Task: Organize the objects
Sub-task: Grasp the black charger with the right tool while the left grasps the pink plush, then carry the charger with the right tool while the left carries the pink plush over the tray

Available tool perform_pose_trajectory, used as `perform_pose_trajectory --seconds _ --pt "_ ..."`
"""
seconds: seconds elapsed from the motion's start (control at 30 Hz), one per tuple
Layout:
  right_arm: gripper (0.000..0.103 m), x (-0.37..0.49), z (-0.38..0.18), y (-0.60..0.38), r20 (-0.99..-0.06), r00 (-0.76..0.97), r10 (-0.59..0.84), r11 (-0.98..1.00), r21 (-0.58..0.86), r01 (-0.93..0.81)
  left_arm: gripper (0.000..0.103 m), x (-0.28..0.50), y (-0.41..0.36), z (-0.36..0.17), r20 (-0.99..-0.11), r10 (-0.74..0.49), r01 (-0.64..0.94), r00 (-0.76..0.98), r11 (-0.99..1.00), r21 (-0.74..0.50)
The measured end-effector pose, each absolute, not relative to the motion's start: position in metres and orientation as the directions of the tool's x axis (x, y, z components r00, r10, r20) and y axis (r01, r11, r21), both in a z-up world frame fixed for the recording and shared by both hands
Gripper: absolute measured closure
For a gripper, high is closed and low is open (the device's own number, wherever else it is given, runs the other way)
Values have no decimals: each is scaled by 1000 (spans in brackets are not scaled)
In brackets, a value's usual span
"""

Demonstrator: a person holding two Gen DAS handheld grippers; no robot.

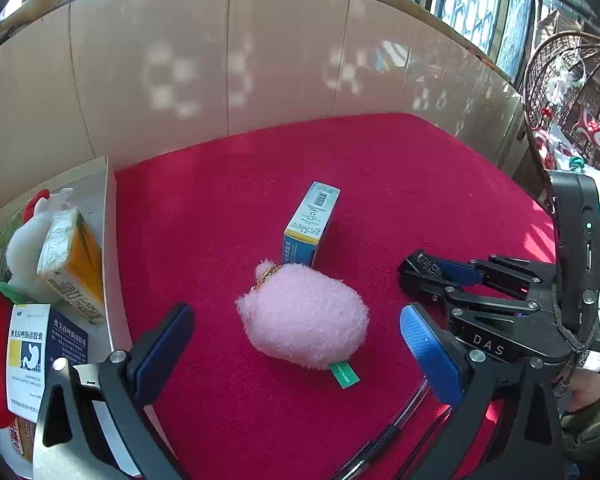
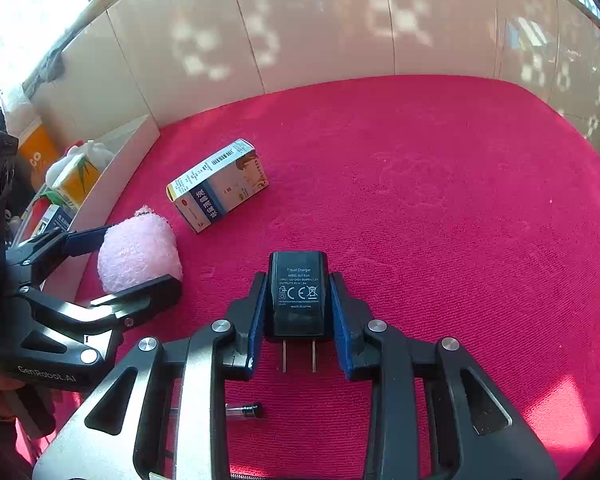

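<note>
A pink plush toy (image 1: 304,316) with a green tag lies on the red cloth (image 1: 400,184). My left gripper (image 1: 300,346) is open, one finger on each side of the toy with a gap to either side. A blue and white medicine box (image 1: 310,220) lies just beyond the toy. My right gripper (image 2: 298,300) is shut on a black travel charger (image 2: 298,292), prongs pointing back towards the camera, just above the cloth. The right wrist view also shows the pink toy (image 2: 140,248), the left gripper (image 2: 124,262) and the medicine box (image 2: 220,184).
A white tray (image 1: 110,240) at the cloth's left edge holds a juice carton (image 1: 74,260), a white plush, a red plush and a medicine box (image 1: 28,356). A clear pen (image 2: 244,410) lies under the right gripper. A tiled wall rises behind the cloth.
</note>
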State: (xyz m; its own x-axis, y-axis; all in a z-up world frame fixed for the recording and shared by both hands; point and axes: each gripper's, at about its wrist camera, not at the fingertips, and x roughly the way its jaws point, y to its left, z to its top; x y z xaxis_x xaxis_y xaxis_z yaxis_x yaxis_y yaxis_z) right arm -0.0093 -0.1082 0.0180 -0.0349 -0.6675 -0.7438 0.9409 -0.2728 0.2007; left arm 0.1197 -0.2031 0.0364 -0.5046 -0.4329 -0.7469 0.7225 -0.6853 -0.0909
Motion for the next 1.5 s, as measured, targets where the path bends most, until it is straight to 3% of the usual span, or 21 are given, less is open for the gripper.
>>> perform_pose_trajectory --seconds 0.17,0.2,0.23,0.27,0.3,0.53,0.93,1.5 --pt "74 -11 18 -108 -738 -18 -675 -273 227 935 0 103 -218 9 -791 -420 746 -445 -662 -68" --pt "74 -10 18 -108 -738 -19 -674 -273 226 935 4 104 -218 6 -791 -422 751 -443 -657 -70" --pt "74 -10 19 -108 -738 -19 -674 -273 225 935 12 106 -218 5 -789 -423 753 -445 -653 -75" --pt "74 -11 18 -109 -738 -18 -674 -273 227 935 36 108 -217 3 -790 -418 754 -449 -652 -83" --pt "74 -11 18 -108 -737 -17 -675 -274 229 934 37 110 -215 4 -784 -442 762 -435 -644 -59" --pt "74 -18 22 -92 -725 -30 -688 -328 273 904 38 126 -200 20 -728 -437 743 -528 -653 -147" --pt "74 -9 88 -51 -594 -96 -798 -315 277 908 38 148 -148 91 -538 -550 697 -639 -710 -100" --pt "74 26 116 -56 -566 -78 -821 -249 231 941 38 196 -140 124 -430 -644 751 -632 -646 -137"
